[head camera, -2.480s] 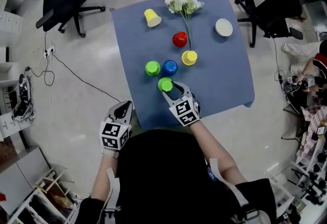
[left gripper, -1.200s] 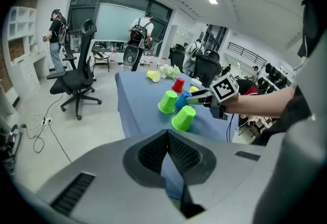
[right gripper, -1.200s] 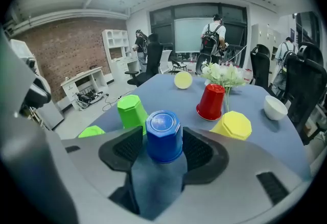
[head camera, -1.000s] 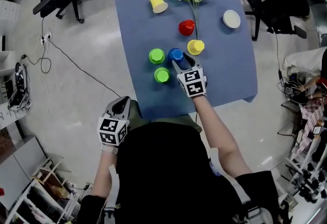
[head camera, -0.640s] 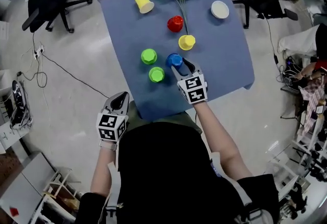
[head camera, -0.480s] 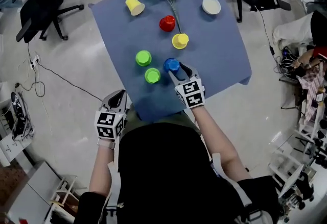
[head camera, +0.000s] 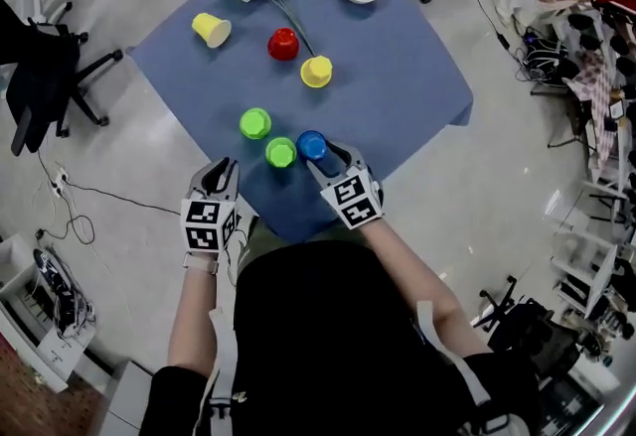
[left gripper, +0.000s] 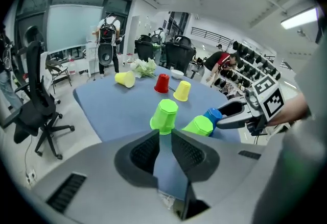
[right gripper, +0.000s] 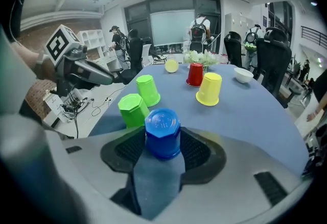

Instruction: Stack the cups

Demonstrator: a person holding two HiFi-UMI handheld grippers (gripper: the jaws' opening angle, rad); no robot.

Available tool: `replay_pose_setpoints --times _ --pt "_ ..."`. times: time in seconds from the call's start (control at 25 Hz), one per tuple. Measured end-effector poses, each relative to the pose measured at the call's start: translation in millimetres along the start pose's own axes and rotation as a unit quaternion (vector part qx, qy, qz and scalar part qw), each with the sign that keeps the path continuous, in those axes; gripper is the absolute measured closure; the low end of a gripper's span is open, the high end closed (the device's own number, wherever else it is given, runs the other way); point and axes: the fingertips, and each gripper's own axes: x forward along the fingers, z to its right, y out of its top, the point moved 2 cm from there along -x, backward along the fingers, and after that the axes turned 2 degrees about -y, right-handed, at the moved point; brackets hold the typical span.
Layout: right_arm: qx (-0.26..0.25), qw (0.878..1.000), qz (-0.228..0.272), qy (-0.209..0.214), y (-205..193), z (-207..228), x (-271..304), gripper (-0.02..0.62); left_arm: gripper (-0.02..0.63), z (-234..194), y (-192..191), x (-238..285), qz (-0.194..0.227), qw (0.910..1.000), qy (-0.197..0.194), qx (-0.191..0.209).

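- Head view: right gripper (head camera: pixel 323 154) has the blue cup (head camera: pixel 311 143) at the near side of the table (head camera: pixel 397 57), just right of a green cup (head camera: pixel 280 152).
- Left gripper view: left gripper (left gripper: pixel 164 133) jaws have just been cracking open, nothing between them.
- Right gripper view: it's clamped on the blue cup. I'd guess it needs lifting over the green cup next.

Your head camera looks steeply down from high above onto the whole blue table (head camera: pixel 397 57), with both grippers at its near edge. The camera on your left gripper (head camera: pixel 221 171) sits low behind the jaws and faces across the table, and the one on your right gripper (head camera: pixel 326 158) does likewise, close behind the blue cup (right gripper: pixel 162 131). All three views share the two green cups (head camera: pixel 255 122), and each gripper view catches the other gripper.
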Motion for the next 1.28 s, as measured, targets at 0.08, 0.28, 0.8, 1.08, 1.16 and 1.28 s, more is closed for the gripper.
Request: replay_pose_setpoints --times 0.08,0.28,0.8,1.08,1.16,1.28 --pt "0.012 1.000 0.000 -0.007 -2 -3 -1 0.360 0.500 -4 7 12 -0.005 0.9997 -0.011 0.021" --pt "0.053 0.998 0.006 -0.037 -7 -1 -20 0.342 0.400 -7 26 42 -0.016 0.9966 -0.037 0.071" --pt "0.157 0.979 0.005 -0.131 -61 26 -93 0.342 0.371 11 36 82 -0.045 0.9862 -0.055 0.149" --pt "0.145 0.983 0.011 -0.116 -60 28 -92 0.342 0.373 18 21 59 -0.045 0.9880 -0.041 0.142" --pt "0.137 0.984 0.015 -0.110 -54 28 -89 0.342 0.371 17 13 52 -0.045 0.9891 -0.034 0.136" --pt "0.124 0.987 0.017 -0.100 -50 28 -87 0.342 0.371 18 1 43 -0.049 0.9908 -0.026 0.123"
